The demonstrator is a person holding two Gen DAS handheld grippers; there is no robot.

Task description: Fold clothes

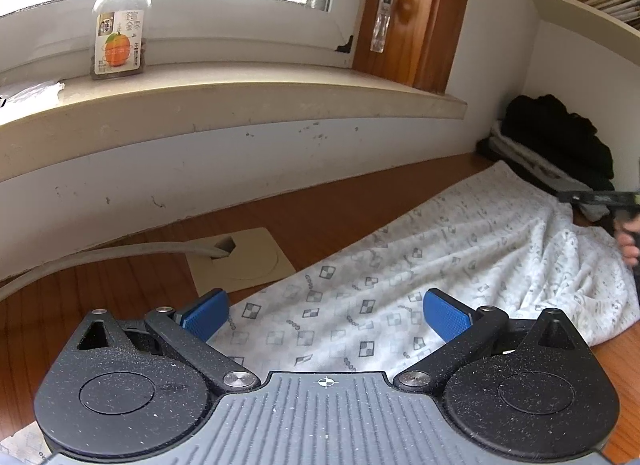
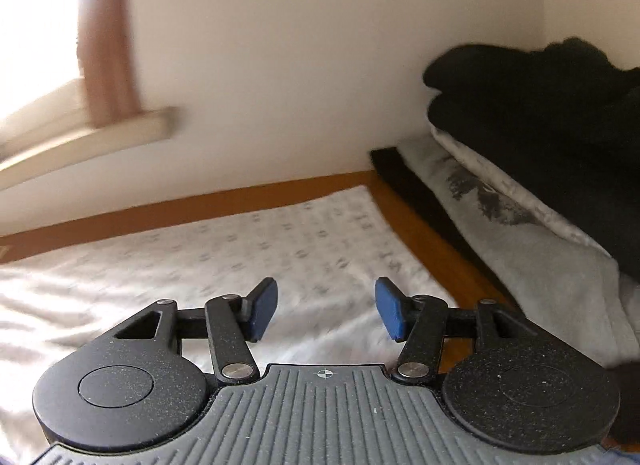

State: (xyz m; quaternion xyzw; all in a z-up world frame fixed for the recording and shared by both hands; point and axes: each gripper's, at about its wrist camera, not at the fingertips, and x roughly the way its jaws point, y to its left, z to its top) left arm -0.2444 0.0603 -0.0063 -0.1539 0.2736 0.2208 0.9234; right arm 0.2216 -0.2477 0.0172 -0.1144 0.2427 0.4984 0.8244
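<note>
Left wrist view shows the left gripper [image 1: 326,315] low over the near end of a white patterned garment [image 1: 400,277], its blue fingers [image 1: 446,319] spread wide with cloth showing between them and nothing pinched. The garment runs from about 6 o'clock up toward 2 o'clock across the wooden desk [image 1: 320,217], flat along its far stretch and bunched into soft ridges at about 3 o'clock, where a dark tool and part of a hand [image 1: 628,241] sit at the edge of view. That is most likely the other gripper working the same piece from its opposite end, which would explain the rumpling there.

Right wrist view, blurred as if in motion, has the right gripper [image 2: 326,309] hovering above the same white patterned garment [image 2: 248,241], fingers [image 2: 388,311] parted and empty. The cloth's far edge lies square to the wall at 12 o'clock, probably smoothed so a fold can be made cleanly.

At 2 o'clock a stack of clothes [image 2: 532,201] rests in the corner: black on top, grey and white beneath, looking already folded and parked clear of the working area. Whether the white piece is spread for folding or already doubled once, I cannot tell. A bottle [image 1: 120,25] stands on the windowsill [image 1: 240,97] at 11 o'clock, off the desk.
</note>
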